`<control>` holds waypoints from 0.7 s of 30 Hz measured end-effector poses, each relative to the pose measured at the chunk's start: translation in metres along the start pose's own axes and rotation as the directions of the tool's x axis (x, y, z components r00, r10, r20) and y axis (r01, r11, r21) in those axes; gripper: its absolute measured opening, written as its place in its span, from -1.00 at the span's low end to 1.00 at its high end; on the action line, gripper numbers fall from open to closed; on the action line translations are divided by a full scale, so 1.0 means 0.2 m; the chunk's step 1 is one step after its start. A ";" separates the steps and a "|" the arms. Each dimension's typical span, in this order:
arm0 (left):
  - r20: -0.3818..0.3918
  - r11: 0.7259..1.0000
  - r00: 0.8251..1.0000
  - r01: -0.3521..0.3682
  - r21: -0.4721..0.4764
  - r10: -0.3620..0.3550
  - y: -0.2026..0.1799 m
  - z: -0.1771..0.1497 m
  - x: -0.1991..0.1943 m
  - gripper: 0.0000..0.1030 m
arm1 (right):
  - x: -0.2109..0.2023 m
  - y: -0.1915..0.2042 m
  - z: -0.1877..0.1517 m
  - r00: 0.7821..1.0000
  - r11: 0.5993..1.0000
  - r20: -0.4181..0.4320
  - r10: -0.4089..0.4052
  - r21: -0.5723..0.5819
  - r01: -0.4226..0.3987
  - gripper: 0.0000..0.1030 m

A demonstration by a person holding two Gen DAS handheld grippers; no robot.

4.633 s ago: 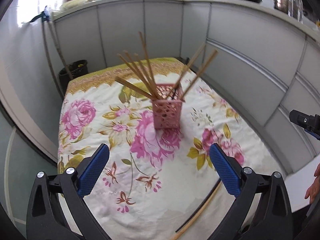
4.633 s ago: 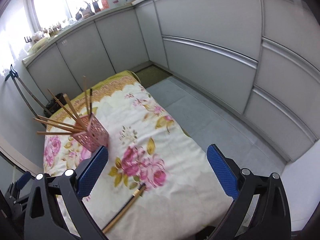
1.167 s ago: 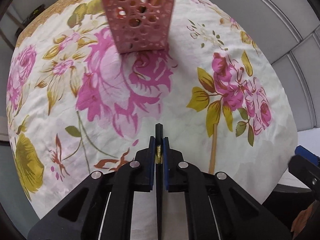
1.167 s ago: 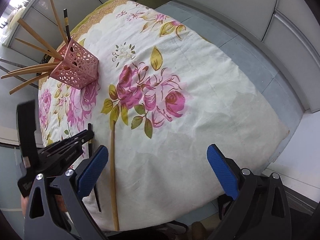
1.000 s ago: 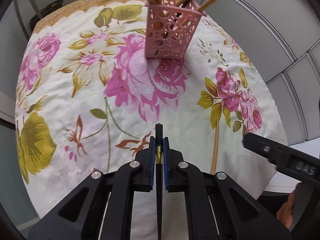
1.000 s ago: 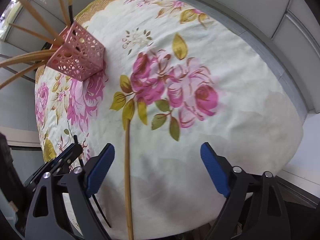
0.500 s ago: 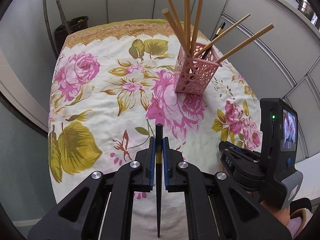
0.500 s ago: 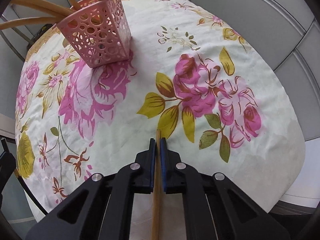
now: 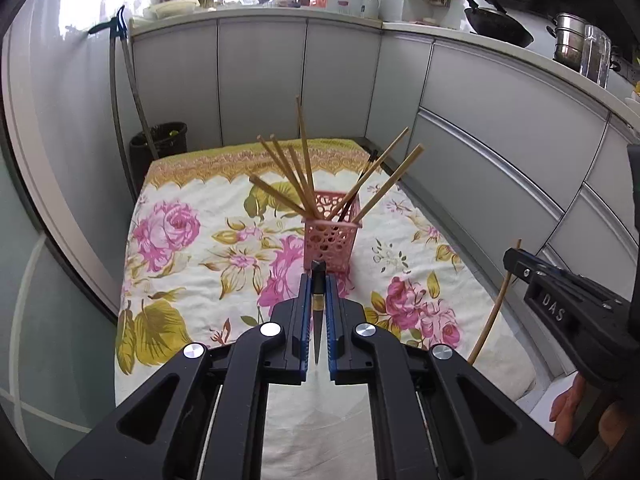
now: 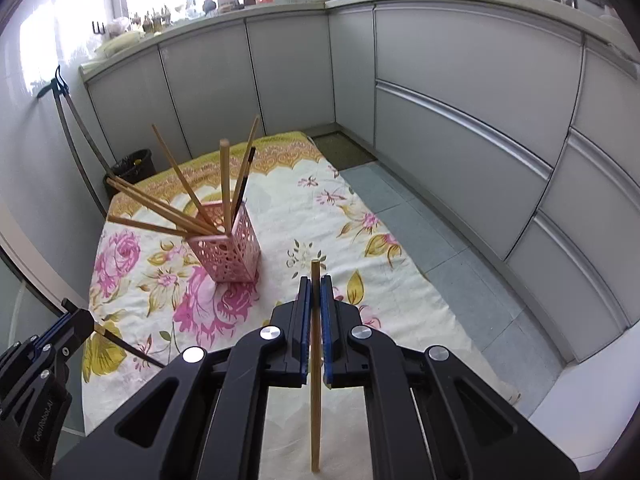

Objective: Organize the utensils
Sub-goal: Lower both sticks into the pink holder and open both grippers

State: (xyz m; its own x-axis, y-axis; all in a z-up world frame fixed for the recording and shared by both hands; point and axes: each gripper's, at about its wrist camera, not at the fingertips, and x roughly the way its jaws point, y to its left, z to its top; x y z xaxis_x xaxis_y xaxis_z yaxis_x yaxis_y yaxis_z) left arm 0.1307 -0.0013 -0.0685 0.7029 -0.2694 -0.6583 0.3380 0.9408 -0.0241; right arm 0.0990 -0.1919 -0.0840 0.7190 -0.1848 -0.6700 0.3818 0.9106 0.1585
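Observation:
A pink perforated holder (image 9: 330, 236) (image 10: 226, 246) stands on the floral tablecloth (image 9: 192, 240) with several wooden chopsticks fanning out of it. My left gripper (image 9: 318, 280) is shut on a black chopstick (image 9: 317, 320), lifted above the cloth and pointing toward the holder. My right gripper (image 10: 315, 284) is shut on a light wooden chopstick (image 10: 315, 380), also raised off the cloth, to the right of the holder. The left wrist view shows the right gripper (image 9: 516, 258) at the right edge with its wooden chopstick (image 9: 496, 308). In the right wrist view the left gripper (image 10: 86, 320) sits at the lower left.
Grey kitchen cabinets (image 10: 460, 120) wrap around the table on the far and right sides. A black bin (image 9: 160, 144) stands beyond the table's far left corner. A person's hand (image 9: 568, 404) shows at the lower right. Grey floor tiles (image 10: 420, 232) lie right of the table.
The right gripper shut on the wooden chopstick that lay on the cloth. Both grippers then rose and tilted up with their chopsticks, so the holder now looks farther away.

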 end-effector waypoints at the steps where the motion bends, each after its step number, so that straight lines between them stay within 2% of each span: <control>1: 0.013 1.000 1.000 -0.001 0.005 0.001 -0.02 0.02 -0.03 -0.89 | -0.04 -0.01 0.03 1.000 1.000 0.016 0.007 0.001 -0.007 -0.90; 12: 0.124 0.996 0.992 -0.022 0.088 0.011 -0.19 0.35 -0.21 -0.89 | -0.37 -0.09 0.39 0.988 0.995 0.126 0.093 0.023 -0.096 -0.90; 21: 0.177 0.994 0.984 -0.013 0.105 -0.005 -0.24 0.66 -0.21 -0.89 | -0.41 -0.11 0.63 0.980 0.989 0.146 0.138 0.024 -0.143 -0.90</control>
State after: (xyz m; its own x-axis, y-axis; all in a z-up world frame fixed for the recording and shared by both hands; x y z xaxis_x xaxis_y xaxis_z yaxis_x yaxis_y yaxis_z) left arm 0.1688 -0.0617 0.0599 0.8006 -0.3066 -0.5148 0.3922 0.9177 0.0635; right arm 0.1051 -0.2441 0.0587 0.8420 -0.1094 -0.5283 0.2889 0.9184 0.2703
